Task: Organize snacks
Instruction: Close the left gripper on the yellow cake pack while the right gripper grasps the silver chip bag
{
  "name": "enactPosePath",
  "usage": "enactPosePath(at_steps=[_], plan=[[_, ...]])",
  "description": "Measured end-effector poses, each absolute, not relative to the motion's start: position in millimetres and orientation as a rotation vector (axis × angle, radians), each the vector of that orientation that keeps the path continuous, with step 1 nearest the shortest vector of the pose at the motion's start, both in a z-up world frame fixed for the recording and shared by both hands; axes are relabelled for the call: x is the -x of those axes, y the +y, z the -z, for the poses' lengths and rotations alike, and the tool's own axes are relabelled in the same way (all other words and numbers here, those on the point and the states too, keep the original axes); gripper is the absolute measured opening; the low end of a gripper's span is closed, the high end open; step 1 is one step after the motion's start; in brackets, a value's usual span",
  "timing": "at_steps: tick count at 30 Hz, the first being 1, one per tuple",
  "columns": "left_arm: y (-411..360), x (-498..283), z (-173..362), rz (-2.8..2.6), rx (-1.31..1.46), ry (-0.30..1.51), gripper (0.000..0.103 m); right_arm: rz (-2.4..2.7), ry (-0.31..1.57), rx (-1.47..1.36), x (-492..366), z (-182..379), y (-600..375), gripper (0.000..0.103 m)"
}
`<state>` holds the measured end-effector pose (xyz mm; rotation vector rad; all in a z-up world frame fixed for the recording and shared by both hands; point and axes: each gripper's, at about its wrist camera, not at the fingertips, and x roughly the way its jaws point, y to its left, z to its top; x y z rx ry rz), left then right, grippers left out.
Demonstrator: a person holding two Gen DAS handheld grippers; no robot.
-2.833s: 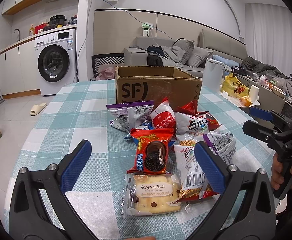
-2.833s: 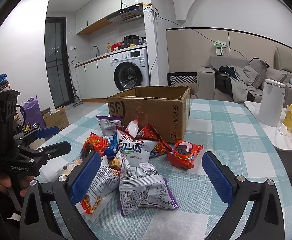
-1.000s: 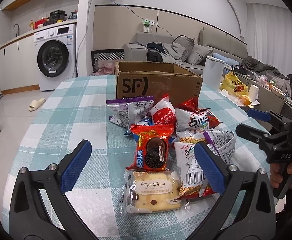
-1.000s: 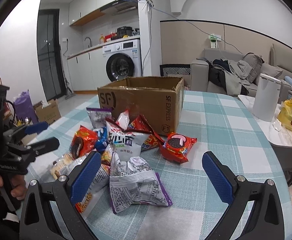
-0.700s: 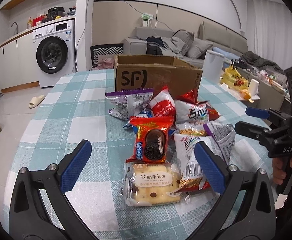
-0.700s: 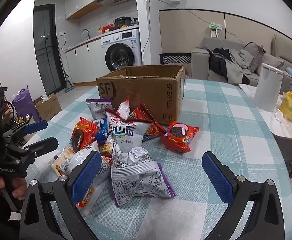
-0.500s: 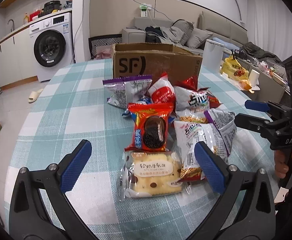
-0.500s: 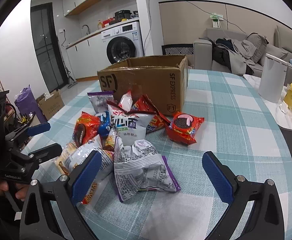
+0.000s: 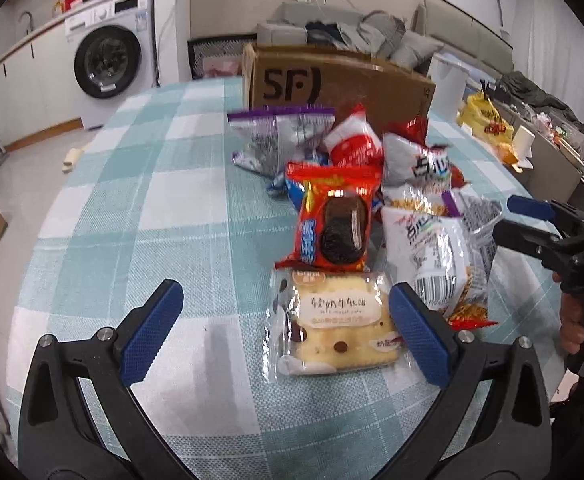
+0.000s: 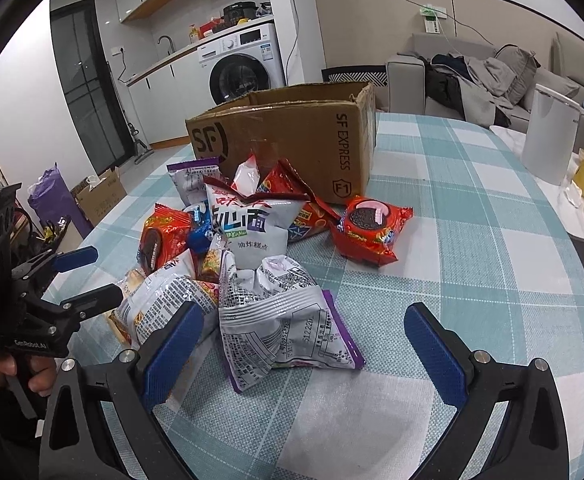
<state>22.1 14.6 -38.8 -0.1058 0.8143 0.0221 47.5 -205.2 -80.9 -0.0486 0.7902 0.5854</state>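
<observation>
Both your grippers, left gripper [image 9: 282,322] and right gripper [image 10: 303,344], hang spread wide and empty, lined up toward the snack pile [image 10: 248,248] before the cardboard box [image 10: 292,140].
</observation>
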Motion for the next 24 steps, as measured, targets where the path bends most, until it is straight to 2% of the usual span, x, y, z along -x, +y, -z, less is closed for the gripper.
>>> enactPosePath(at_steps=[19,24], plan=[[-3,-43,59,0.028,0.052,0.928,0.103,-0.604,0.847,0.049,-54,93,-196,0.098],[-5,-43,59,0.02,0.049,0.934,0.103,-0.607,0.861,0.045,-56,96,-196,0.094]])
